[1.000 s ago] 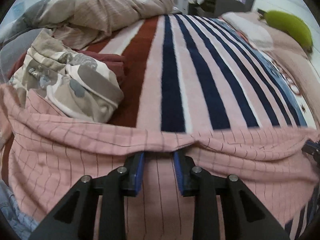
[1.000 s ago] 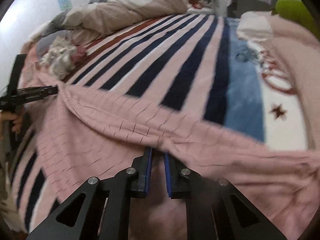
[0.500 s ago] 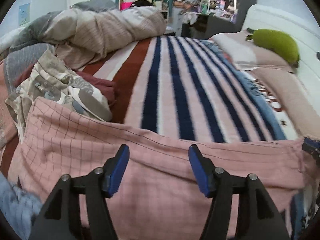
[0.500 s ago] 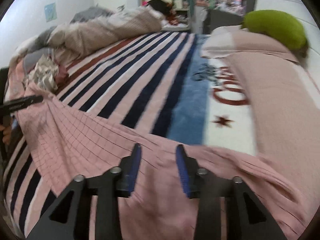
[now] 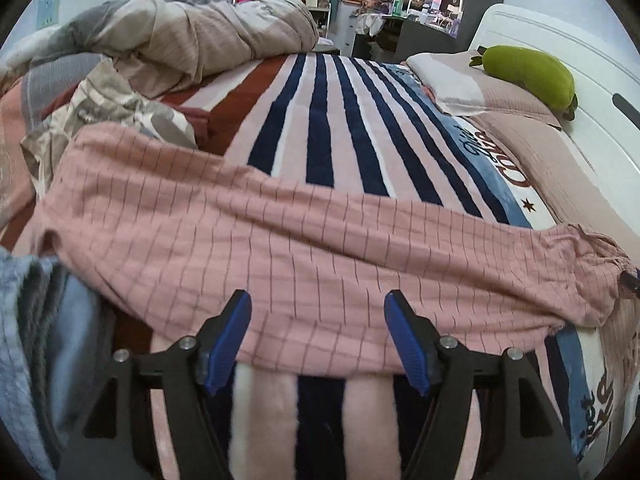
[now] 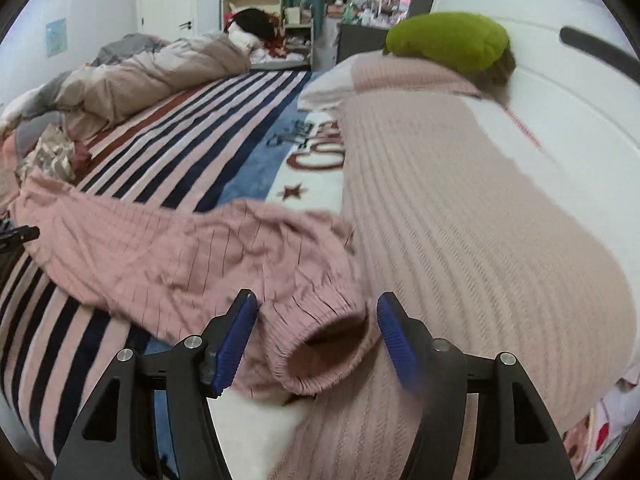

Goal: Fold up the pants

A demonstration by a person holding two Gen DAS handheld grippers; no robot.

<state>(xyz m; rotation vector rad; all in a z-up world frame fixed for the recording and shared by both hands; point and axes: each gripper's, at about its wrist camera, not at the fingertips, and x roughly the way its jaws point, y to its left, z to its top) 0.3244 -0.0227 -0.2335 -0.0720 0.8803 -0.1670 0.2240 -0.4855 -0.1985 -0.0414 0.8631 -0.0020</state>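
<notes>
The pink checked pants [image 5: 304, 248] lie stretched sideways across the striped blanket [image 5: 320, 128], folded lengthwise. My left gripper [image 5: 318, 340] hovers over their near edge, its jaws opening; the cloth lies below and between the blue pads [image 5: 228, 340] without being pinched. In the right wrist view the pants [image 6: 160, 248] end in a gathered elastic opening [image 6: 324, 344]. It sits between the blue pads [image 6: 236, 340] of my right gripper [image 6: 316, 340], whose jaws are opening and not pressing on it. The left gripper's tip [image 6: 16, 236] shows at the left edge.
A crumpled beige duvet [image 5: 192, 40] and a heap of patterned clothes [image 5: 112, 112] fill the far left of the bed. A pink knitted pillow [image 6: 460, 208], a green plush [image 6: 448, 40] and the white headboard [image 6: 560, 80] lie to the right. Cluttered shelves [image 5: 400, 0] stand beyond.
Both grippers were shut on the pants' folded edge; they have opened, let the cloth drop onto the blanket and drawn back. The right gripper swung toward the pillow end.
</notes>
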